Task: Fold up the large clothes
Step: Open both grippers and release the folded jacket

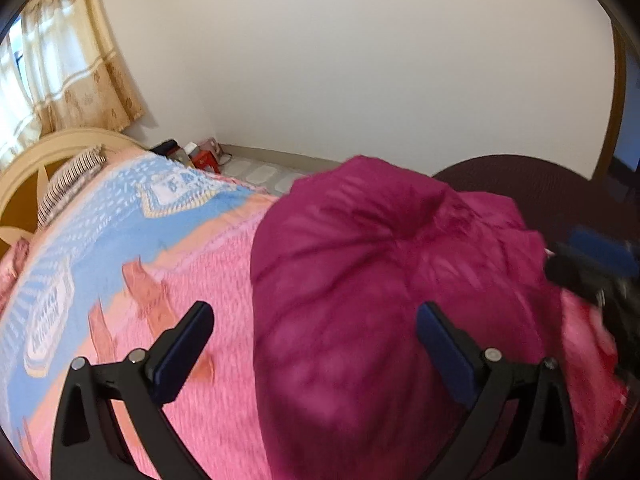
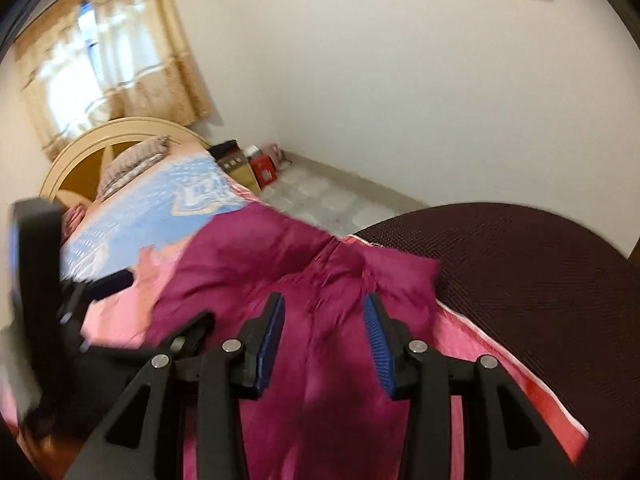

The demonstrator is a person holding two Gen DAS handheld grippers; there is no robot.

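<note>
A magenta padded garment (image 1: 380, 280) lies bunched and puffed up on the pink and blue bedspread (image 1: 120, 240). My left gripper (image 1: 316, 324) stands wide open just above it, with the left finger over the bare bedspread and the right finger over the cloth; nothing is pinched. In the right wrist view the garment (image 2: 248, 264) runs between the blue pads of my right gripper (image 2: 324, 316), which is shut on a thick fold of it. The right gripper shows blurred at the garment's right edge (image 1: 592, 268). One of the left gripper's fingers (image 2: 114, 280) shows at the left.
A cream headboard (image 1: 48, 148) and a striped pillow (image 1: 68, 184) are at the far end of the bed. Small boxes (image 1: 204, 158) sit on the tiled floor by the wall. A dark maroon rounded seat (image 2: 540, 280) presses against the bed's right side.
</note>
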